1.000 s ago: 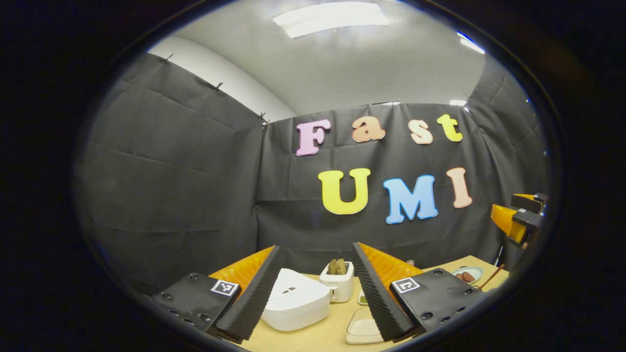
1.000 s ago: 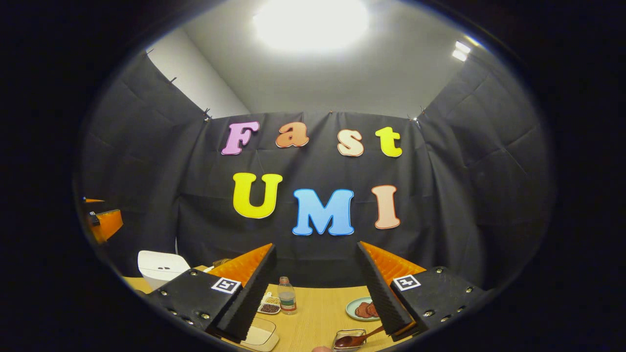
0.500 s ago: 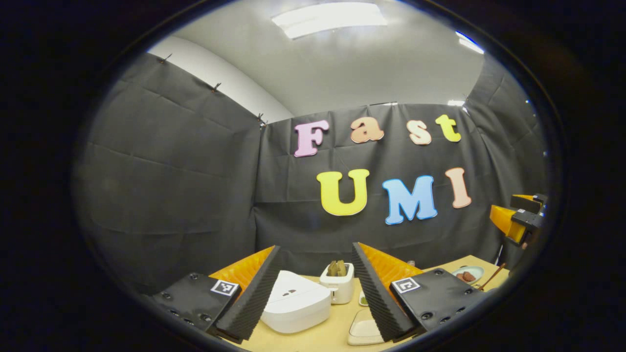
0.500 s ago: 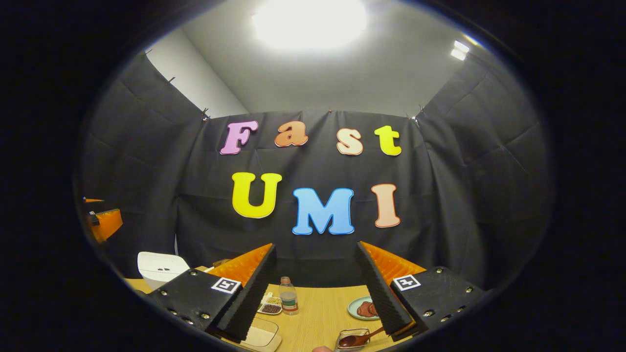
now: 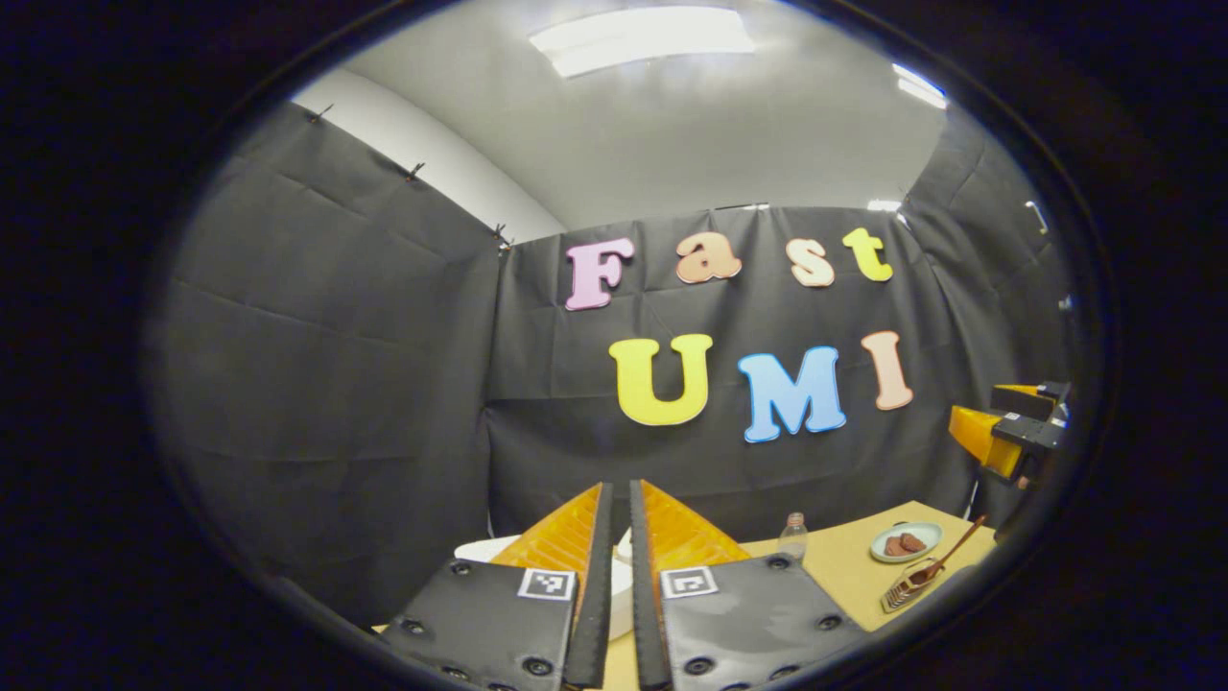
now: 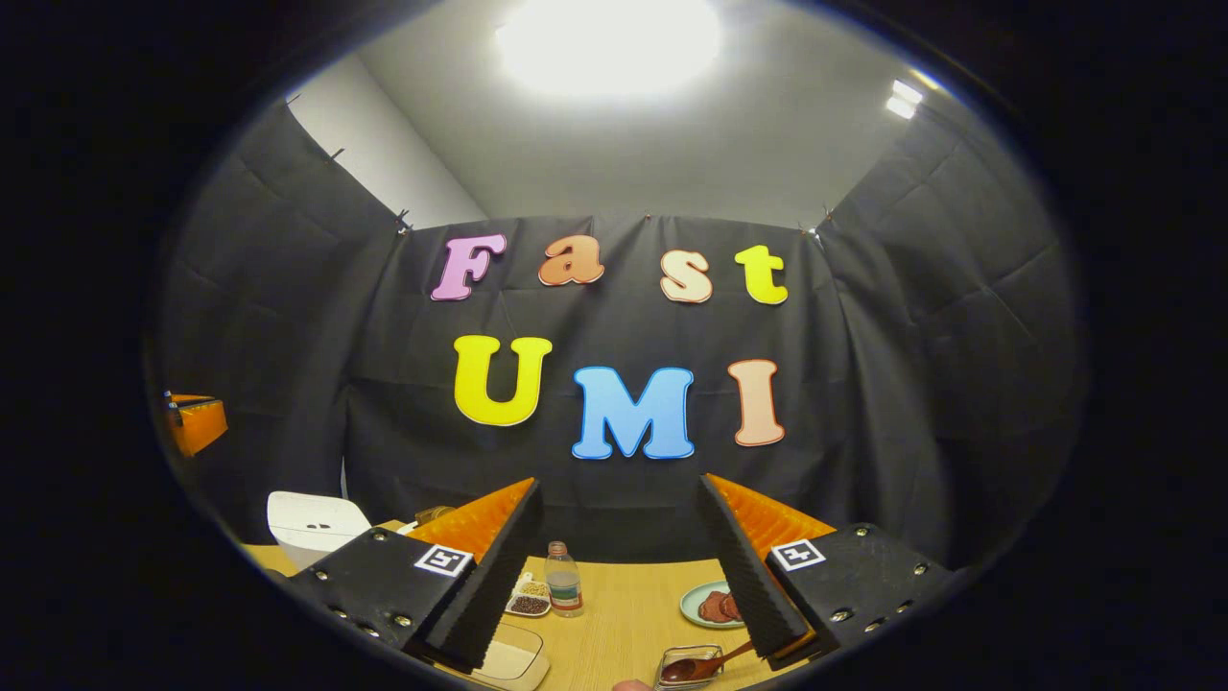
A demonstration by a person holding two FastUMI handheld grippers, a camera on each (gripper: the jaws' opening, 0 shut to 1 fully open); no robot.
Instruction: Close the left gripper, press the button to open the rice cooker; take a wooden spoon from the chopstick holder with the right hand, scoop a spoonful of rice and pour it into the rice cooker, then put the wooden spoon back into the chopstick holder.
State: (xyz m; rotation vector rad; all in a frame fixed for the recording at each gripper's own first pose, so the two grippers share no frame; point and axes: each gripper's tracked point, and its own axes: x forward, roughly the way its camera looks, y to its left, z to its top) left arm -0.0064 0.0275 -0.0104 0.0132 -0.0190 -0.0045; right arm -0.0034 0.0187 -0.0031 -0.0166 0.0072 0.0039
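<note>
A staged recording booth rather than a lived-in kitchen. Black cloth walls (image 6: 921,384), clipped along their top edge, enclose a wooden counter (image 6: 624,624) beneath a plain white ceiling with a bright panel light (image 6: 609,43). Kitchen props on the counter include a white rice cooker (image 6: 315,523), a small bottle (image 6: 564,581) and a plate of food (image 6: 708,605).
</note>
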